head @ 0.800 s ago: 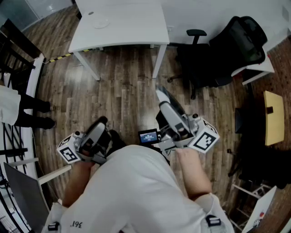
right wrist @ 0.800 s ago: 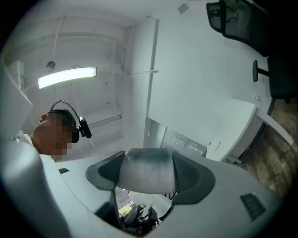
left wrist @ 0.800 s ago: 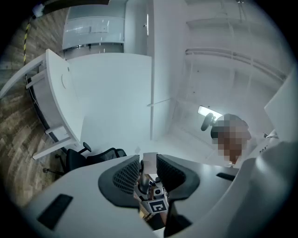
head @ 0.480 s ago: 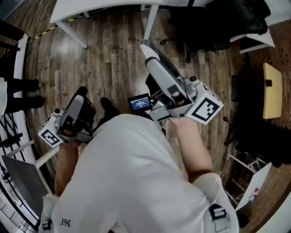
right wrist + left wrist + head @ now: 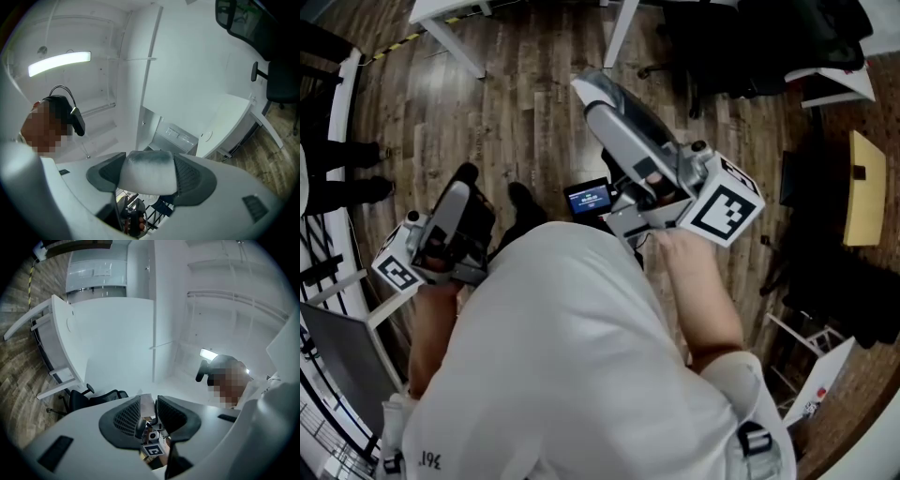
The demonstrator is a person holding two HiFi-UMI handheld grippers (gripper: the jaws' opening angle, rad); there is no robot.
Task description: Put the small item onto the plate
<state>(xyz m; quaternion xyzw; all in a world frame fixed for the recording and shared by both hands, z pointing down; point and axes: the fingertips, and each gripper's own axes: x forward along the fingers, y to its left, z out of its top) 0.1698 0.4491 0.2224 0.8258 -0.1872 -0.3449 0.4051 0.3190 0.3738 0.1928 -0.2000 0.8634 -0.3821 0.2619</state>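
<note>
Short of the white worktop (image 5: 450,11), above wood floor (image 5: 534,122), I had the right tool (image 5: 600,94) spread wide, clamping the small pale item (image 5: 147,178); the left tool (image 5: 149,416) stood narrow, empty.

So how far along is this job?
Not yet finished. Done: the right gripper has the small pale item clamped between its jaws. In hand: it is held up over the wooden floor, short of the white table. Left: setting it on a plate, which I cannot make out here. The left gripper is empty.
</note>
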